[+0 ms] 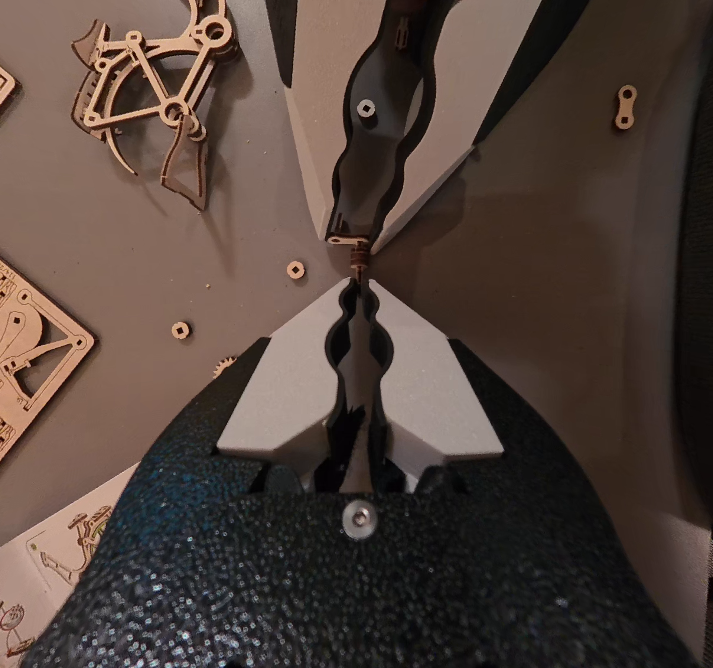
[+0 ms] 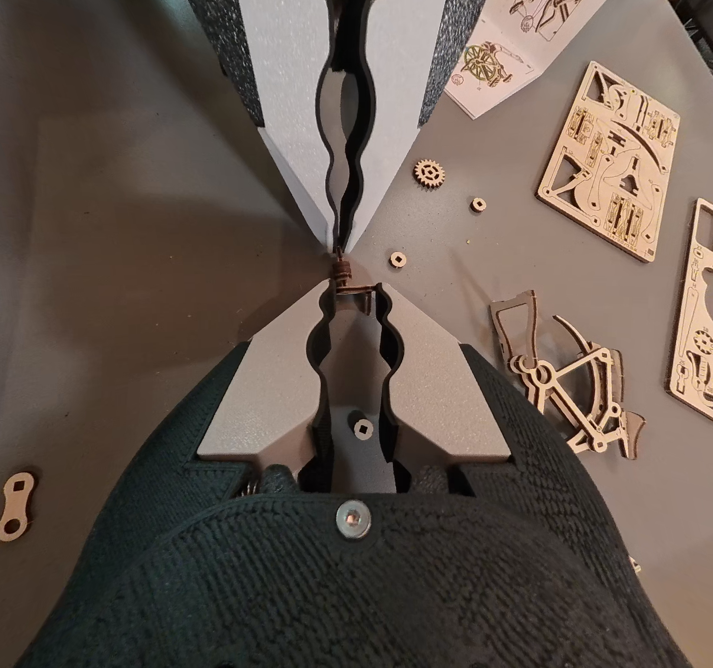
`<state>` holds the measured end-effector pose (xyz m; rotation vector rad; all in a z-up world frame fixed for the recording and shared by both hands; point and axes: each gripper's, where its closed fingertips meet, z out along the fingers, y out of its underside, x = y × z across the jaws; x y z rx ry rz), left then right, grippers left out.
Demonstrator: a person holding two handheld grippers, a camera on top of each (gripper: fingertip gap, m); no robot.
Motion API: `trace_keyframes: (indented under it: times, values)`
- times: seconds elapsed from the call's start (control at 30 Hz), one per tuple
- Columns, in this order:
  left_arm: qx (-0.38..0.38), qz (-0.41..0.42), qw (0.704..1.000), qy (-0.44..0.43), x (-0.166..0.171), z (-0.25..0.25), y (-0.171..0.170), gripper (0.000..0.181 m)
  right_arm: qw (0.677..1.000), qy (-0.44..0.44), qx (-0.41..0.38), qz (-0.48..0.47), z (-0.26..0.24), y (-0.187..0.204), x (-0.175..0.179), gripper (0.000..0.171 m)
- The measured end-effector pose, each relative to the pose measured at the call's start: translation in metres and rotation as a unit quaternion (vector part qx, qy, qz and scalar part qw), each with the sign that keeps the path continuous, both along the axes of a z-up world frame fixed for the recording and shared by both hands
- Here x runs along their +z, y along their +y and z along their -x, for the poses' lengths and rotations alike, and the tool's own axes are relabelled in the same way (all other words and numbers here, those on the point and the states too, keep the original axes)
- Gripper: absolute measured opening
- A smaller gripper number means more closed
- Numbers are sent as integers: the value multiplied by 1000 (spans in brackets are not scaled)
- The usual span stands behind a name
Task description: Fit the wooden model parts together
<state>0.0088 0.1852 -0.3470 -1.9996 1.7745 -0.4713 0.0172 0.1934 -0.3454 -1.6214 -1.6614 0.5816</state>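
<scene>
My left gripper (image 1: 359, 283) is shut on the thin end of a small wooden axle that carries a stack of dark discs (image 1: 358, 261). My right gripper (image 2: 354, 287) is shut on a flat pale wooden link (image 2: 353, 289) that sits at the axle's other end. The two grippers meet tip to tip just above the grey table (image 1: 540, 263). The right gripper shows at the top of the left wrist view (image 1: 350, 237), with the link (image 1: 345, 239) across its tips. The left gripper shows at the top of the right wrist view (image 2: 339, 247), with the discs (image 2: 342, 266) just below its tips.
A partly built wooden model (image 1: 154, 82) (image 2: 559, 391) lies on the table. Cut-out part sheets (image 1: 31, 352) (image 2: 609, 171), an instruction booklet (image 2: 501, 51), a gear (image 2: 428, 175), loose washers (image 1: 295, 270) (image 1: 181, 330) (image 2: 397, 260) and a spare link (image 1: 625, 107) (image 2: 15, 503) lie around. Left and right tips are no more than a few centimetres apart.
</scene>
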Motion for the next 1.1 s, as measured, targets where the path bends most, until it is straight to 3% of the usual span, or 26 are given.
trace_keyframes:
  times: [0.73,0.97,1.1]
  values:
    - [-7,4,1000,-17,-2,-1,5,0,999,6,31,-6,4,-5,1,9]
    - [4,28,999,-37,-3,1,4,1,998,22,58,-3,-8,-6,9,21]
    - [8,29,999,-23,-3,5,4,1,998,13,58,15,-17,-2,7,19]
